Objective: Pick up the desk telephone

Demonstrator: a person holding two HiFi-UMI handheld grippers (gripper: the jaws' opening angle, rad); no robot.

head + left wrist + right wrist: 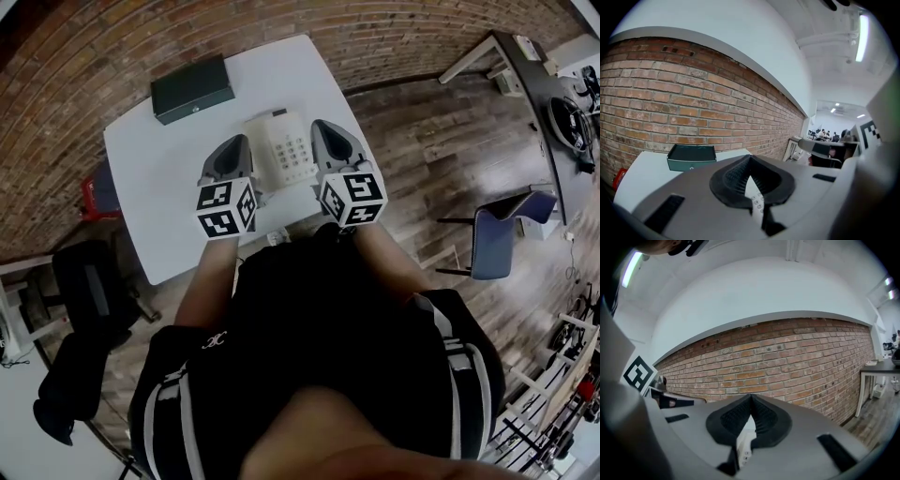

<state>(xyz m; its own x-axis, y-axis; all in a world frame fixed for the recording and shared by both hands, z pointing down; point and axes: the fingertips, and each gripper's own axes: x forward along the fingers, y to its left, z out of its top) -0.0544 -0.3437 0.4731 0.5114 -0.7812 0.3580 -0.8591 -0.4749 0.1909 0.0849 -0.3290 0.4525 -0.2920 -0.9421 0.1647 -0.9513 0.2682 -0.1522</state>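
Matte grey left gripper and right gripper, jaws together, flanking boxy white telephone

Your white desk carries two things. A dark green box sits near its far left corner. The white desk telephone lies near the middle, apart from the box.

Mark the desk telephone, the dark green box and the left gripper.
desk telephone [284, 147], head view, on its keypad face.
dark green box [191, 85], head view, on its top face.
left gripper [750, 158], left gripper view, where its shut fingertips meet.
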